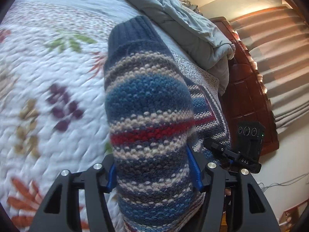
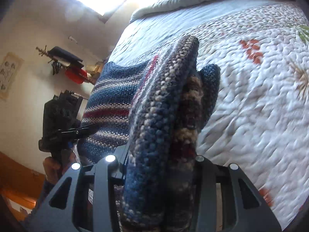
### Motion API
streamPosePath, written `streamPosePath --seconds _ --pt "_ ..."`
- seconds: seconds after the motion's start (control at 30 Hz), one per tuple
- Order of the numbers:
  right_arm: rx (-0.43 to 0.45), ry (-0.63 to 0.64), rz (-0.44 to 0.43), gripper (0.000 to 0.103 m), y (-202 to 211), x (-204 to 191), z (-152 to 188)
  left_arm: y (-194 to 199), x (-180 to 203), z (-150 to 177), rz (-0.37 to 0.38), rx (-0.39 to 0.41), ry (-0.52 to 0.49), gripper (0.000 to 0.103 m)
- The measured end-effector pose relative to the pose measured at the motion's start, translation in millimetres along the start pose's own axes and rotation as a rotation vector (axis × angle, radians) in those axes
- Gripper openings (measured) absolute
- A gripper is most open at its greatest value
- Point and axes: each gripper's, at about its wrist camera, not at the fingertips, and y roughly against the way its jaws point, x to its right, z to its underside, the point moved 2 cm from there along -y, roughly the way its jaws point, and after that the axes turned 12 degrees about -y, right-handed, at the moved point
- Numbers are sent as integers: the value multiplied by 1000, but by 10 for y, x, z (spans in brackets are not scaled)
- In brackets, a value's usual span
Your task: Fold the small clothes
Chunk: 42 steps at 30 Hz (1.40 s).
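Observation:
A small striped knit sweater, blue, beige, grey with a red stripe and a navy ribbed cuff, hangs above the quilted bed. My left gripper is shut on a bunched part of it, blue pads on both sides. My right gripper is shut on another folded thick edge of the sweater. The right gripper also shows in the left wrist view, beside the sweater's far side. The left gripper shows in the right wrist view, at the sweater's left edge.
A white floral quilt covers the bed. A crumpled grey duvet lies at the bed's far end. A dark wooden panel and curtains stand beside the bed. A wall shelf with items is to the left.

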Motion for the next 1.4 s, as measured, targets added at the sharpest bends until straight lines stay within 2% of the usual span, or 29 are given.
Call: streamPosePath --seconds 0.2,0.33,0.43,0.53,0.67,0.7,0.9,1.2,1.27,1.4 --pt "-44 34 -1 39 -421 -486 819 690 -373 841 -17 22 8 59" --pt "-76 45 35 39 -760 -697 1263 881 -689 1173 -37 12 35 59" --pt "-98 78 96 39 -942 -830 1462 930 -852 1332 -30 12 41 59" --pt "-75 125 140 39 -975 -956 1502 920 -958 1397 -2 26 56 59" --pt "-52 145 154 39 -1001 -1025 1536 898 -993 1397 17 38 50 59" --pt "-50 151 157 39 -935 -916 1573 880 -1003 1390 18 38 50 59" --pt "-77 156 138 39 -933 -816 1584 827 -1101 1461 14 25 66 60" --pt "-126 160 116 44 -1029 -683 1462 746 -1140 1450 -9 17 67 72" --pt "-132 170 107 52 -1030 -676 1460 756 -1135 1440 -32 18 65 78" --pt "-140 151 51 62 -917 -654 1424 944 -1051 1392 -92 69 74 78"
